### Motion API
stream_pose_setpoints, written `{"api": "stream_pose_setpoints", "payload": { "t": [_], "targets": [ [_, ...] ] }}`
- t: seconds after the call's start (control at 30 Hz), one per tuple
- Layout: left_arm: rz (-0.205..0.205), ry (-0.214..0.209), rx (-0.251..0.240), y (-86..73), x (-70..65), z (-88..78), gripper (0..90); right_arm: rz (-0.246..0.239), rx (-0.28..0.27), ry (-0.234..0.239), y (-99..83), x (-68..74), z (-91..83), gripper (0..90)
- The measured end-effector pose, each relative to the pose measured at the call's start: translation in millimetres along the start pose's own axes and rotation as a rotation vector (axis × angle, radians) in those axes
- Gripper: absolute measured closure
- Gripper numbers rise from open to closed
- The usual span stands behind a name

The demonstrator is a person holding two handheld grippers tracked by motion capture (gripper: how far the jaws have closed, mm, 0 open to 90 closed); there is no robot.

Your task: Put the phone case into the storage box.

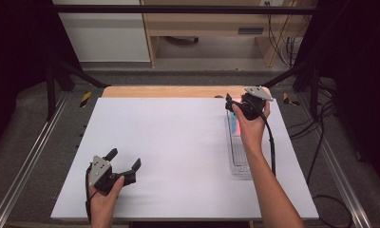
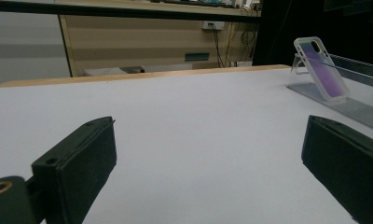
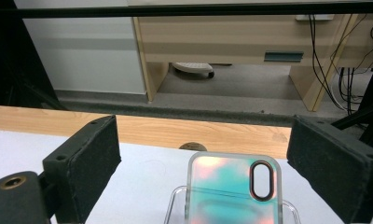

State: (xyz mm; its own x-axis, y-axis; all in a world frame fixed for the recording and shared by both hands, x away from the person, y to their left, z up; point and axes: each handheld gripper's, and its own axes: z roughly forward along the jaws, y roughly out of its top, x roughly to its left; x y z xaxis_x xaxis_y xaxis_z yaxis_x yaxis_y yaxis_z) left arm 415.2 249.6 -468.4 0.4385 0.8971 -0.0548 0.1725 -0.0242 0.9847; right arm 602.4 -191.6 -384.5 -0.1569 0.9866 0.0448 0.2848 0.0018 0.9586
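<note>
A clear phone case [image 3: 233, 191] with a teal and pink sheen leans upright on a clear plastic rack [image 1: 239, 161] at the right of the white board. My right gripper [image 3: 201, 135] hovers just above and behind the case with its jaws open; the case top stands between the pads without touching them. In the high view the right gripper [image 1: 232, 105] is at the rack's far end, over the case [image 1: 234, 124]. My left gripper [image 1: 125, 158] rests near the front left of the board, open with nothing in it. From the left gripper [image 2: 208, 135] the case [image 2: 321, 70] shows far off on the rack [image 2: 357, 112].
The white board [image 1: 178, 152] lies on a wooden table whose edge [image 1: 178, 91] shows at the far side. Black frame bars and metal rails run along both sides. Cables [image 1: 321, 137] lie on the floor to the right. A wooden desk [image 3: 231, 42] stands beyond the table.
</note>
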Motion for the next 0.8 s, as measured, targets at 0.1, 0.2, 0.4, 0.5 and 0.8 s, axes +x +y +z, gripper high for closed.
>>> {"api": "stream_pose_setpoints", "payload": {
  "t": [0.1, 0.2, 0.4, 0.5, 0.8],
  "targets": [
    [0.000, 0.000, 0.001, 0.0, -0.1, 0.0, 2.6, -0.006, -0.001, 0.004, 1.1, -1.1, -2.3, 9.7],
    [0.000, -0.002, 0.001, -0.1, -0.5, 0.2, 2.6, -0.011, 0.001, 0.007, 2.0, -2.3, -4.4, 9.7],
    [0.001, -0.003, 0.002, -0.2, -0.2, 0.3, 2.5, -0.019, 0.001, 0.018, 3.1, -3.3, -7.1, 9.7],
    [0.000, -0.002, 0.003, -0.4, -0.1, 0.3, 2.4, -0.028, 0.000, 0.036, 3.4, -2.6, -9.4, 9.0],
    [-0.001, -0.003, 0.003, -0.5, -0.7, 0.5, 2.4, -0.031, -0.006, 0.053, 5.5, -4.4, -13.4, 8.9]
  ]
}}
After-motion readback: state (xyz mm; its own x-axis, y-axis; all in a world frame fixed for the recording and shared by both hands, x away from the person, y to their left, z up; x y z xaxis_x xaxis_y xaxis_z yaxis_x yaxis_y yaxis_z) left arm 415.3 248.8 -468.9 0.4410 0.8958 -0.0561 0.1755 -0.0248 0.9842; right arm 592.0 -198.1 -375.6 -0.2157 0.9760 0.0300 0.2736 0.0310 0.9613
